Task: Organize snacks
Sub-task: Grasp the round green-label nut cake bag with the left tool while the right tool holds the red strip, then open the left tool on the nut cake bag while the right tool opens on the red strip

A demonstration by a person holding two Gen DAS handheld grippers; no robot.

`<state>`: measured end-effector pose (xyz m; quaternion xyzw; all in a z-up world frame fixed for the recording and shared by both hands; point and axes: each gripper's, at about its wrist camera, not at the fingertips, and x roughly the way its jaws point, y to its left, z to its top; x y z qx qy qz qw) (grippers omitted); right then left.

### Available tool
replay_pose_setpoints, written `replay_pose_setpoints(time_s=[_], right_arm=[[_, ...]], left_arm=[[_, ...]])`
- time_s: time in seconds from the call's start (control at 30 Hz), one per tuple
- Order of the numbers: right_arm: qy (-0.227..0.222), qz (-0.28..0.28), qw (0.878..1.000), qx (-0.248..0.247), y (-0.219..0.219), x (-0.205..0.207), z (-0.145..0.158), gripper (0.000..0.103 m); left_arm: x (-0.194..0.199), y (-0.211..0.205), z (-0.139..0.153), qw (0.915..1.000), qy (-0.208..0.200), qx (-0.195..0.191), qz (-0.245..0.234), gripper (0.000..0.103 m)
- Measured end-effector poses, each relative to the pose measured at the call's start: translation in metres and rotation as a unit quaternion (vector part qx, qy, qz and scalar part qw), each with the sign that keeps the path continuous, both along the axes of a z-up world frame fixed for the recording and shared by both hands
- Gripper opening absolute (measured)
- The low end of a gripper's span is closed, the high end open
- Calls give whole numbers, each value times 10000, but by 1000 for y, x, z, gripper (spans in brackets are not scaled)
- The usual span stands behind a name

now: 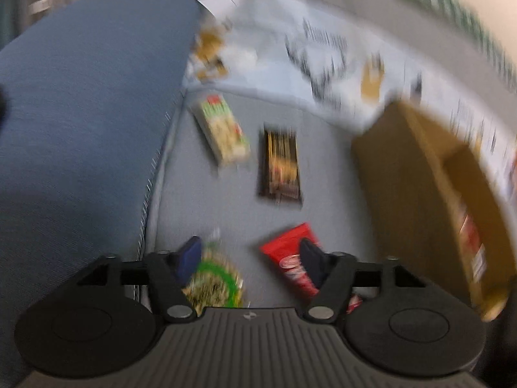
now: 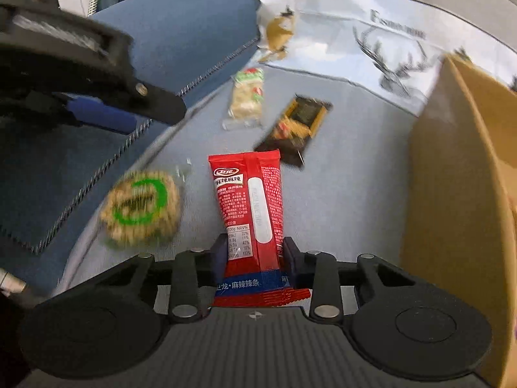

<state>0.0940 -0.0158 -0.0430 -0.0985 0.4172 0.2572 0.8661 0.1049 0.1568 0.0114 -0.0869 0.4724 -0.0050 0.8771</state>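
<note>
My right gripper (image 2: 253, 252) is shut on a red snack packet (image 2: 250, 207), holding its lower end above the grey sofa seat (image 2: 339, 174). The same red packet (image 1: 290, 262) shows in the blurred left wrist view. My left gripper (image 1: 250, 255) is open and empty, above a round green-ringed snack (image 1: 215, 283), which also shows in the right wrist view (image 2: 142, 208). A pale green-and-cream packet (image 1: 223, 129) (image 2: 247, 97) and a dark brown-and-yellow packet (image 1: 281, 168) (image 2: 297, 126) lie farther back on the seat.
A cardboard box (image 1: 429, 194) (image 2: 452, 194) stands open at the right. A blue cushion (image 1: 87, 113) (image 2: 181, 29) rises at the left. A white printed sheet (image 1: 323, 58) (image 2: 355, 42) with brown scraps lies behind the snacks.
</note>
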Motion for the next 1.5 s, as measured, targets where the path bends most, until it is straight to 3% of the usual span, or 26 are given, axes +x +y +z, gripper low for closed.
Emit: replay_pose_setpoints(time_s=[0.03, 0.1, 0.17, 0.3, 0.37, 0.47, 0.53, 0.57, 0.7, 0.77, 0.8, 0.87, 1.0, 1.1, 1.13, 1.23, 1.3, 1.37, 1.5], right_arm=[[96, -45, 9999, -53, -5, -5, -3, 36], [233, -156, 9996, 91, -16, -15, -4, 36], [131, -139, 9996, 203, -24, -27, -6, 36], [185, -142, 9997, 72, -33, -37, -20, 37], [138, -112, 9998, 3, -33, -39, -21, 37], [145, -55, 9999, 26, -35, -38, -22, 38], [105, -4, 9999, -22, -34, -38, -24, 38], [89, 13, 10000, -27, -33, -38, -24, 38], [94, 23, 10000, 23, -33, -37, -24, 39], [89, 28, 9999, 42, -34, -36, -24, 39], [85, 32, 9999, 46, -34, -36, -24, 40], [62, 35, 10000, 52, -33, -36, -24, 40], [25, 38, 10000, 60, -32, -34, -25, 40], [-10, 48, 10000, 49, -32, -35, -25, 40], [-20, 54, 10000, 45, -32, -35, -25, 40], [-43, 53, 10000, 50, -32, -36, -25, 40], [-57, 45, 10000, 54, -32, -36, -25, 40], [-75, 48, 9999, 53, -32, -37, -25, 40], [-96, 66, 9999, 59, -33, -37, -25, 43]], left_arm=[[2, -9, -5, 9995, 151, 239, -153, 85], [6, -26, -18, 9941, 432, 945, -317, 86], [9, -34, -29, 9876, 636, 1391, -358, 86], [14, -40, -50, 9764, 1043, 1841, -432, 86], [16, -45, -61, 9693, 1260, 2038, -561, 92], [19, -44, -65, 9696, 1255, 2022, -571, 95], [20, -40, -63, 9712, 1205, 1996, -497, 87], [19, -37, -61, 9708, 1153, 2061, -409, 75], [19, -33, -52, 9716, 974, 2133, -316, 65], [18, -36, -49, 9692, 839, 2277, -411, 51], [17, -39, -45, 9688, 715, 2331, -447, 50], [13, -42, -37, 9696, 481, 2358, -439, 38], [7, -42, -17, 9775, -22, 2082, -348, 32], [3, -42, -2, 9861, -428, 1578, -291, 28], [0, -40, 5, 9888, -579, 1350, -261, 28], [-3, -30, 17, 9951, -949, 127, -248, 26], [-3, -26, 19, 9944, -955, -347, -277, 26], [1, -21, 14, 9937, -714, -821, -281, 27], [8, -17, 5, 9981, -387, -472, 83, 31]])
